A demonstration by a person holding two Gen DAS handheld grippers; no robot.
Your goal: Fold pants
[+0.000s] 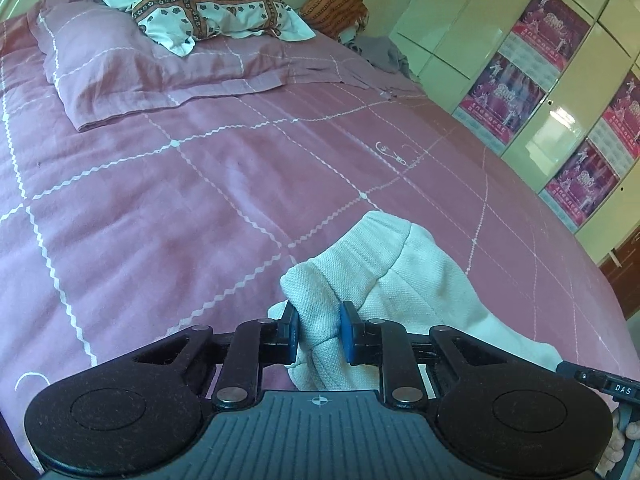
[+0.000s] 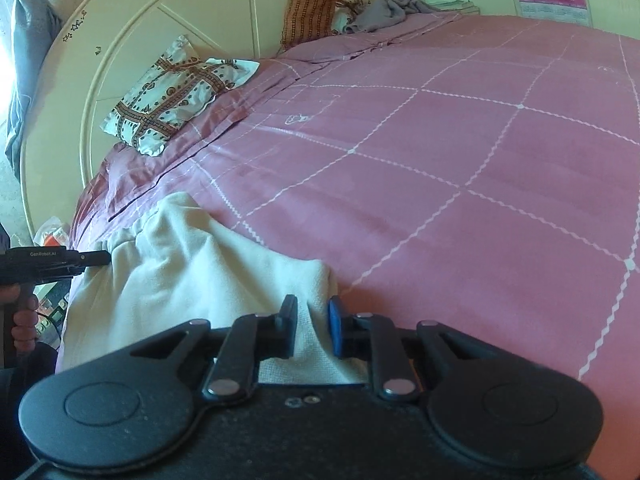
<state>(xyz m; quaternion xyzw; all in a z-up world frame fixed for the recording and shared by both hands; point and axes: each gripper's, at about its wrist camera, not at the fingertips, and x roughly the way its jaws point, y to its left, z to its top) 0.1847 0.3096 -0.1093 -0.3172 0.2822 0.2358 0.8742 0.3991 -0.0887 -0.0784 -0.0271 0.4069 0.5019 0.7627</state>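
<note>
While both of my grippers point down at the bed, each one has a bunch of the cream pants (image 1: 404, 280) between its pads. Through the left wrist camera I see the left gripper (image 1: 319, 334) nearly closed, its blue pads (image 1: 348, 336) pressing from both sides on a thick ridge of the textured fabric, with the gathered waistband humped up just beyond the fingertips. Through the right wrist camera the right gripper (image 2: 313, 330) is likewise narrowed down onto a fold of the same cloth, one dark pad and one blue pad (image 2: 335, 330) squeezing it, close to the edge of the garment where it meets the bedspread. The pants lie at the near edge of the bed, spread across the pink bedspread (image 2: 460, 168) with its white zigzag grid; from the right camera most of the garment stretches away to the left, where the other gripper's black body and the hand (image 2: 24, 320) holding it show at the frame's border. Farther up the bed a patterned pillow (image 1: 192, 0) rests on a pink pillow (image 1: 120, 64), an orange striped cushion (image 2: 308, 12) leans against the cream headboard (image 2: 132, 40), and a grey cloth (image 2: 392, 10) lies crumpled beside it. Wardrobe doors with pink posters (image 1: 552, 28) stand along the far side.
</note>
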